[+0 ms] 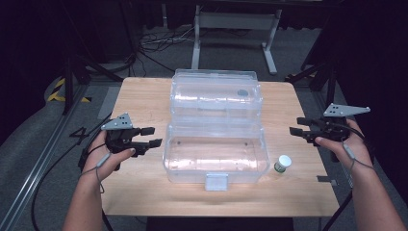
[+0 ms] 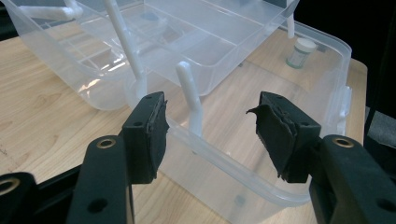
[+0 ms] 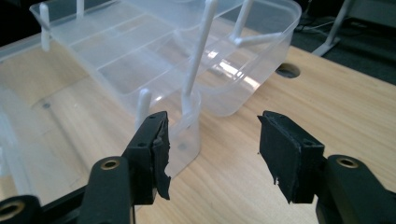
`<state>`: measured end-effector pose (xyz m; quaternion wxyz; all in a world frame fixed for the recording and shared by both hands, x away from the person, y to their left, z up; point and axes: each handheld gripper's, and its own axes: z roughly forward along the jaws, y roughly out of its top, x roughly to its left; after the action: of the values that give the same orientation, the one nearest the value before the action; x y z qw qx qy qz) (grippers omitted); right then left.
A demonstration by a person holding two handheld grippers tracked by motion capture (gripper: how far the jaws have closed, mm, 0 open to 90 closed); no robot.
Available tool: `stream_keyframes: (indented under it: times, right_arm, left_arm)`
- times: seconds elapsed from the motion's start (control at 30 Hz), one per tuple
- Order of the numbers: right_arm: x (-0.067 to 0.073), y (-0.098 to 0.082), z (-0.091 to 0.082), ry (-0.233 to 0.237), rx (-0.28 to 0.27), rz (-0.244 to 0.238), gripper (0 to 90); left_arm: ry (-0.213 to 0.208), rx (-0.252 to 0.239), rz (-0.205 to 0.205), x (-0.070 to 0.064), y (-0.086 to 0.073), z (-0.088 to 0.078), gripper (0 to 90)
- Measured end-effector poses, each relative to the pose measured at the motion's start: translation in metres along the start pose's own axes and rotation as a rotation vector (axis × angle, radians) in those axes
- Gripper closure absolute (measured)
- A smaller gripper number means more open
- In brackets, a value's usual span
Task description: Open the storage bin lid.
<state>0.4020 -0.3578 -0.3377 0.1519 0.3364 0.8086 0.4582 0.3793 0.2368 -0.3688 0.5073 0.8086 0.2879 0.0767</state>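
Note:
A clear plastic storage box (image 1: 215, 154) stands open in the middle of the wooden table (image 1: 144, 96), its upper tray (image 1: 216, 96) swung back on white arms. A small bottle (image 1: 283, 163) with a white cap stands just right of the box. My left gripper (image 1: 153, 136) hovers open at the box's left side. In the left gripper view the jaws of the left gripper (image 2: 208, 128) frame the box's rim (image 2: 224, 158) and a white arm without touching them, with the bottle (image 2: 299, 52) beyond. My right gripper (image 1: 294, 126) is open to the right of the box. The right gripper (image 3: 212, 140) faces the box's corner (image 3: 187, 121).
A white latch (image 1: 216, 182) sticks out from the box's front wall. The table has a round cable hole (image 3: 287, 70). Behind the table stand a white desk frame (image 1: 235, 29) and floor cables. Bare wood lies on both sides of the box.

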Motion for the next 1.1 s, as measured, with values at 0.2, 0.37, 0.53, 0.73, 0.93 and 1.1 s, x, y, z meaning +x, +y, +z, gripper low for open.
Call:
stream_keyframes:
  times: [0.2, 0.37, 0.53, 0.73, 0.93, 1.1]
  right_arm:
    - [-0.002, -0.002, 0.002, 0.030, 0.071, -0.046, 42.5]
    - [-0.002, -0.003, 0.005, 0.064, 0.130, -0.076, 42.0]
    - [0.002, -0.003, 0.010, 0.079, 0.195, -0.130, 41.4]
    - [0.004, -0.005, 0.016, 0.088, 0.253, -0.156, 41.4]
    - [0.006, -0.007, 0.022, 0.098, 0.294, -0.167, 41.0]
    - [0.009, -0.007, 0.027, 0.101, 0.330, -0.181, 40.3]
  left_arm:
    - [0.003, 0.002, -0.008, 0.000, -0.003, -0.001, 43.6]
    - [0.016, 0.009, -0.012, 0.001, -0.006, -0.002, 43.6]
    - [0.043, 0.023, -0.016, 0.002, -0.009, -0.001, 43.5]
    - [0.059, 0.028, -0.035, 0.005, -0.012, -0.002, 43.4]
    - [0.077, 0.016, -0.049, 0.008, -0.014, -0.007, 43.4]
    - [0.100, 0.009, -0.062, 0.011, -0.015, -0.011, 43.2]
